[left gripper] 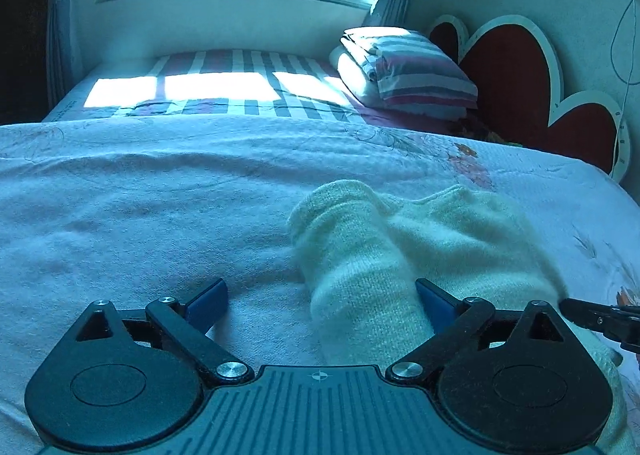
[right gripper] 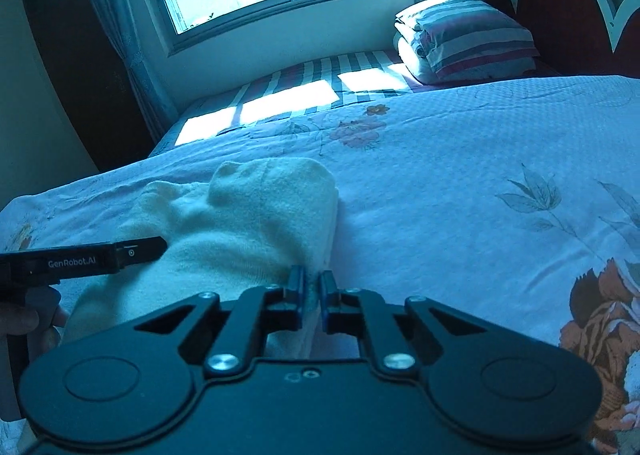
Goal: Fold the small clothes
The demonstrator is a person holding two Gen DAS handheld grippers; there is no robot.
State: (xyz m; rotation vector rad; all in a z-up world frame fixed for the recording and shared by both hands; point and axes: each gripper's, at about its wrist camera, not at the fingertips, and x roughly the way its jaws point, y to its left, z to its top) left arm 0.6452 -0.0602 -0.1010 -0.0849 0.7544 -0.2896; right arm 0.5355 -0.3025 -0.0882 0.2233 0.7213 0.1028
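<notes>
R gripper [right gripper: 310,287] pinched shut on near right edge of the cream knit garment [right gripper: 240,223], prob. to lift that side for a fold. L gripper [left gripper: 320,295] wide open, nothing held, straddling its left sleeve, maybe lining up a grab. Garment lies on floral blanket [right gripper: 460,175]; striped pillow [left gripper: 416,71] beyond.

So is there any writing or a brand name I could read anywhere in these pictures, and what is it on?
"GenRobot.AI": white letters on the black side of the left claw, seen from the right wrist view.
Printed marks along the edge of the striped mattress: too small and blurred to read.
Crosshair sign on the left claw's body, a symbol and no word.
Nothing else readable.
</notes>
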